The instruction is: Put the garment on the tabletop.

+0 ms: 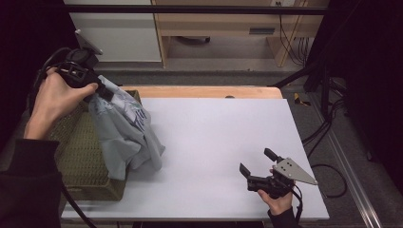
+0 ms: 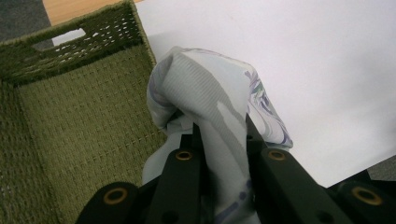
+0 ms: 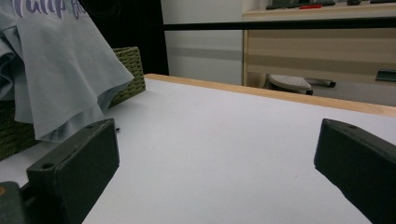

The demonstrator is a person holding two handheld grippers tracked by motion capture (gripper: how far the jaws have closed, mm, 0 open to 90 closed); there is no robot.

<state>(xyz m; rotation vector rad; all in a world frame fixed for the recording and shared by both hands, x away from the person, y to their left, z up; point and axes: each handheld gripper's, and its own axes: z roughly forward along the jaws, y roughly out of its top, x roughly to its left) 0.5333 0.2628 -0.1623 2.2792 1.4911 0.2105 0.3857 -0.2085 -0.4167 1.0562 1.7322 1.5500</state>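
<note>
A pale grey-blue T-shirt [image 1: 124, 131] with purple print hangs from my left gripper [image 1: 103, 92], held up over the green woven basket [image 1: 78, 156] at the table's left edge. Its lower folds drape over the basket's right rim onto the white table [image 1: 218, 142]. In the left gripper view the jaws are shut on a bunched fold of the shirt [image 2: 210, 98], with the basket's floor [image 2: 84, 121] below. My right gripper [image 1: 259, 162] rests near the table's front right, open with nothing between its jaws. From it, the shirt [image 3: 56, 70] and basket [image 3: 128, 70] show at the left.
A wooden strip [image 1: 204, 91] runs along the table's far edge. Beyond it stand a white cabinet [image 1: 114, 33] and a wooden desk [image 1: 228, 23]. Cables and a dark stand [image 1: 323, 95] lie right of the table.
</note>
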